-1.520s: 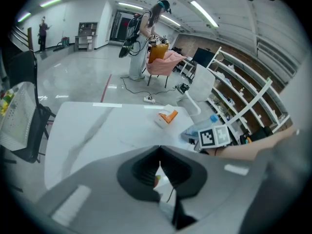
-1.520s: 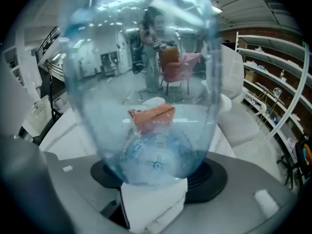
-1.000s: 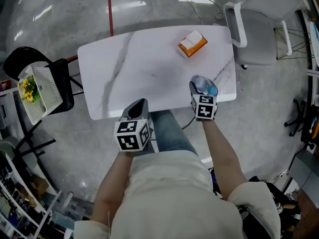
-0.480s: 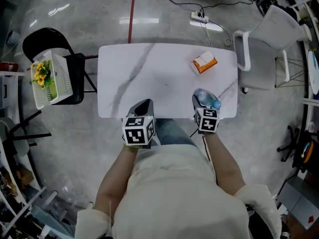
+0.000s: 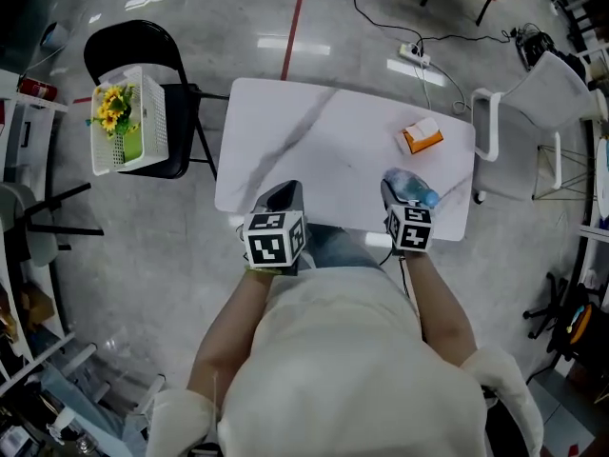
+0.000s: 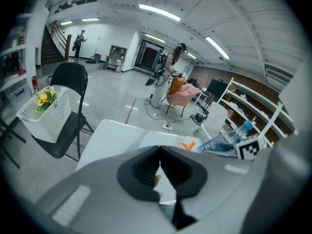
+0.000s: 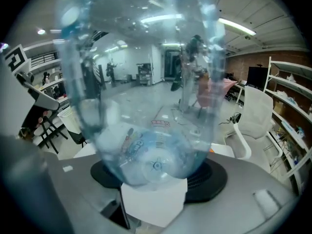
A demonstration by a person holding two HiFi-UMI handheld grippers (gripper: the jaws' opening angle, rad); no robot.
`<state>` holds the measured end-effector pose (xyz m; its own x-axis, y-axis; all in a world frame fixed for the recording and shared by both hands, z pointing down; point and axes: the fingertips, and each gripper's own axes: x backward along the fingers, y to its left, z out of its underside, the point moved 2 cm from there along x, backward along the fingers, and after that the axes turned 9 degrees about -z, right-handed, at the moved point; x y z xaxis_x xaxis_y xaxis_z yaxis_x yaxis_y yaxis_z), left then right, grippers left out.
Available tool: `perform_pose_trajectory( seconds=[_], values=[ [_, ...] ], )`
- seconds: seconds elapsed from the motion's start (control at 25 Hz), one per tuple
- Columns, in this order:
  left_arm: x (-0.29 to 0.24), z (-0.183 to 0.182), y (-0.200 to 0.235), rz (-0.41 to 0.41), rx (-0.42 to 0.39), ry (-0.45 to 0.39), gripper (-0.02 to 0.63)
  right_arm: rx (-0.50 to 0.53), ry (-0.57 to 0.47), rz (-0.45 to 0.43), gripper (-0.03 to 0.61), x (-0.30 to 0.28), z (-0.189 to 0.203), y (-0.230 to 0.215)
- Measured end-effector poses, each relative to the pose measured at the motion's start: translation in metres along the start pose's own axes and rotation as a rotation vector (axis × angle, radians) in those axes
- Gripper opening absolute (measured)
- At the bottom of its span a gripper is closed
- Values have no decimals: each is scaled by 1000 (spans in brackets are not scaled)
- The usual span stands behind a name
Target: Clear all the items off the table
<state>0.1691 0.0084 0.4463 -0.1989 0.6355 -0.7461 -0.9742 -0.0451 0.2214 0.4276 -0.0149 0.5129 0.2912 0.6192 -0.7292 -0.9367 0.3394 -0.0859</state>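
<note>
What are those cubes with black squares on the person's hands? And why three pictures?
A person holds a grabbing tool, a gripper, in each hand; the cubes are part of them. One picture looks down from a camera on the person's head. The other two come from cameras on the grippers, looking along their jaws. The left gripper is shut and empty. The right gripper holds a clear bottle, which fills its picture. On the white table lies an orange packet. A basket of yellow flowers sits on a chair nearby.
</note>
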Motion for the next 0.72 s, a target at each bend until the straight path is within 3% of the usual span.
perform_pose_trajectory(
  seconds=[0.72],
  values=[
    [64,-26,181,-140,119,-87,9,140,-53,-158,328,-51,-99,175]
  ],
)
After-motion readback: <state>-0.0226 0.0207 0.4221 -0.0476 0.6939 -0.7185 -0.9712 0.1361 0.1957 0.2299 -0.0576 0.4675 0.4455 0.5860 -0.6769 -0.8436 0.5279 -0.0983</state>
